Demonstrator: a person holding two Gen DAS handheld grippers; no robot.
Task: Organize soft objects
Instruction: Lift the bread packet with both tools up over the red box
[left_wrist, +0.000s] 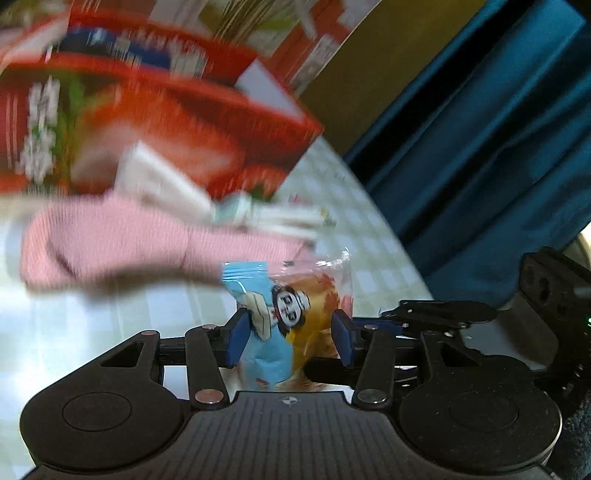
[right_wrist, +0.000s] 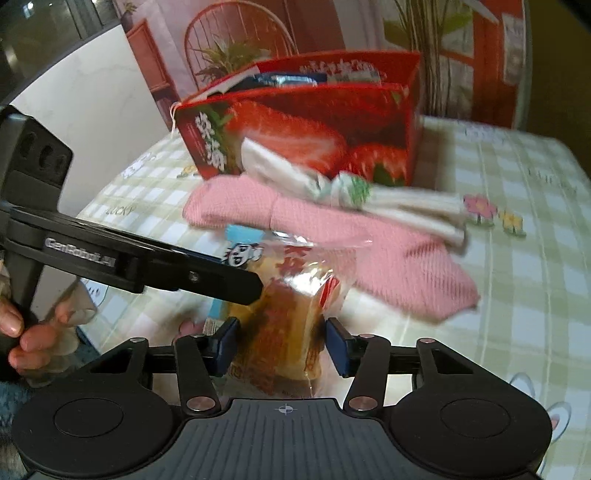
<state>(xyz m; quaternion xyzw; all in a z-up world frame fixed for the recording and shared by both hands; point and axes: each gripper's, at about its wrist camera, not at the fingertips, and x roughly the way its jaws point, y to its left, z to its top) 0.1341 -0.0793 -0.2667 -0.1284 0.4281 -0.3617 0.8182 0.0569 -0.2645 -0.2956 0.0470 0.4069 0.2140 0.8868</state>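
A packaged bread in a clear and blue wrapper (left_wrist: 291, 314) sits between the blue pads of my left gripper (left_wrist: 291, 338), which is shut on it. My right gripper (right_wrist: 282, 343) is shut on the same bread packet (right_wrist: 284, 325) from the other side; the left gripper's finger (right_wrist: 166, 269) crosses in front in the right wrist view. Behind lie a folded pink cloth (right_wrist: 332, 240) and a rolled white cloth with green print (right_wrist: 347, 192). A red strawberry box (right_wrist: 310, 122) stands open behind them. The pink cloth (left_wrist: 122, 240) and box (left_wrist: 155, 122) are blurred in the left wrist view.
The table has a green-and-white checked cloth (right_wrist: 517, 258). A blue curtain (left_wrist: 498, 147) hangs to the right in the left wrist view. A white wall panel (right_wrist: 81, 85) stands at the left. A hand (right_wrist: 29, 332) holds the left gripper's handle.
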